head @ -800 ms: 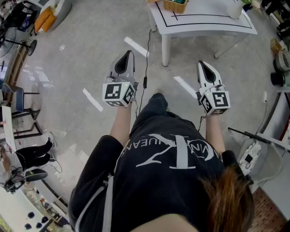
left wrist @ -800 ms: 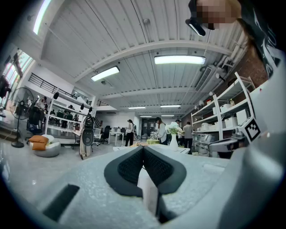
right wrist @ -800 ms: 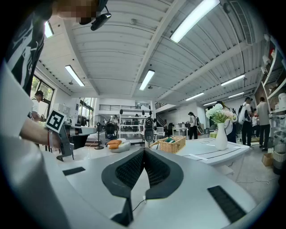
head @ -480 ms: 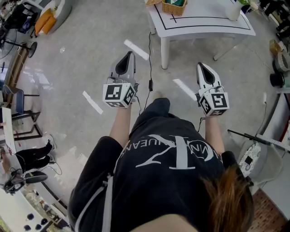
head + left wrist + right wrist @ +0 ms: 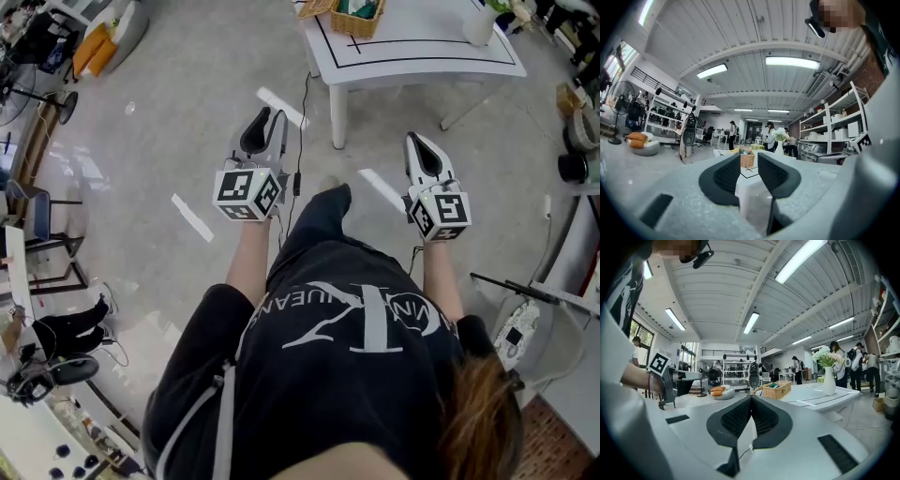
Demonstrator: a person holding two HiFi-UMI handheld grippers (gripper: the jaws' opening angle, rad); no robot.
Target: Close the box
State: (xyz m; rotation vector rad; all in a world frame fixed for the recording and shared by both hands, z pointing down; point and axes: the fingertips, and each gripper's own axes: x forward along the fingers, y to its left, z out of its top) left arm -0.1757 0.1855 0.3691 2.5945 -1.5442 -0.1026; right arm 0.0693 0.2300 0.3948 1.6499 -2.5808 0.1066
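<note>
The box [image 5: 361,13] is a small wicker basket near the left edge of the white counter [image 5: 422,52], well ahead of both tools and out of reach. The left tool [image 5: 265,120] has its jaws narrowly apart with nothing between them. The right tool [image 5: 417,141] is closed tip to tip and empty. Woven wicker should be light and fairly stiff, with a rough surface that grips well, though it can flex or slide if pushed. The best hold is probably the free edge of the lid [image 5: 759,389], which seems to lean open on the box's left side. The head view cuts off the box at the top, and the contents and any hinge are too small to make out.
</note>
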